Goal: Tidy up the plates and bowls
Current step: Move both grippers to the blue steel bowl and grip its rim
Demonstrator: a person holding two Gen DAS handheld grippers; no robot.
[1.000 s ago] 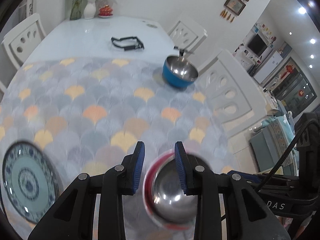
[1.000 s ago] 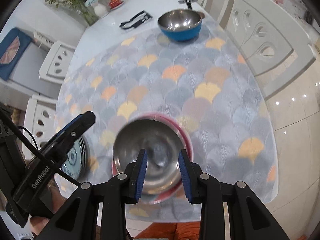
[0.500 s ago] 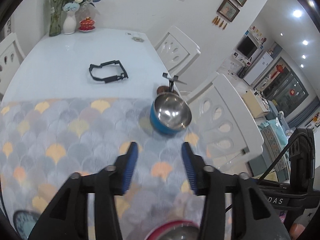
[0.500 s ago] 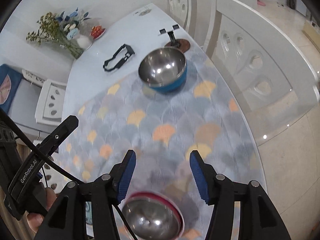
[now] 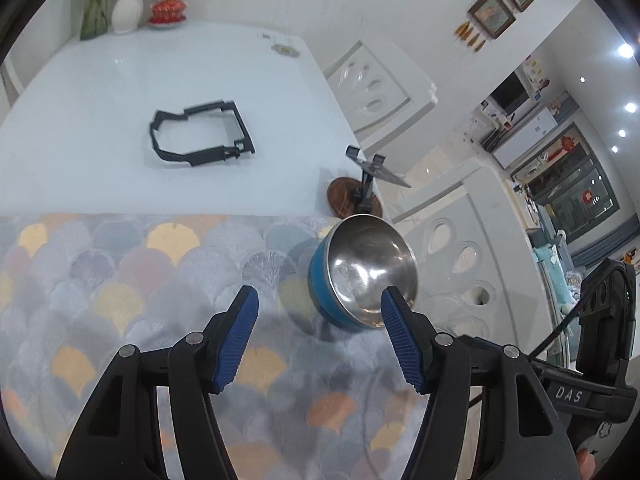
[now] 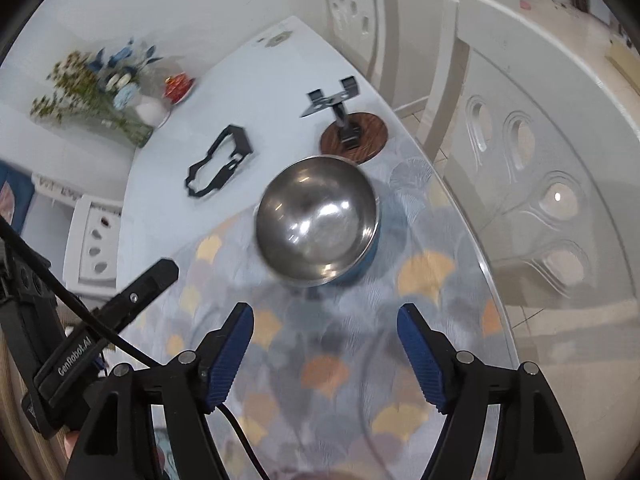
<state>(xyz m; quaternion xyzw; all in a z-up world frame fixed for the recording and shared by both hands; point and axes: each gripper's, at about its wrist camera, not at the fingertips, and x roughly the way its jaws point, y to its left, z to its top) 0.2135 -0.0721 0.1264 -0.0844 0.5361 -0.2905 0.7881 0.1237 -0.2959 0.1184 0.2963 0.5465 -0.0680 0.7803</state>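
Note:
A blue bowl with a shiny steel inside [image 5: 366, 272] [image 6: 318, 226] stands upright on the scale-patterned mat, near the table's right edge. My left gripper [image 5: 320, 312] hangs over the mat just short of it, jaws opening, nothing between them; its right fingertip [image 5: 394, 306] overlaps the bowl's near rim in the picture. My right gripper [image 6: 325, 326] is a little short of the same bowl, jaws opening and empty. The red bowl and the patterned plate are out of both views.
A black phone stand on a round wooden base [image 5: 354, 198] [image 6: 354, 134] stands just beyond the bowl. A black strap-like frame [image 5: 200, 136] [image 6: 218, 168] lies on the white table top. White chairs [image 5: 460, 264] [image 6: 540, 168] line the right edge. A flower vase [image 5: 126, 4] stands far back.
Both grippers let go of the red bowl and moved forward across the mat toward the blue bowl, jaws widening. The red bowl and the plate slid out of view.

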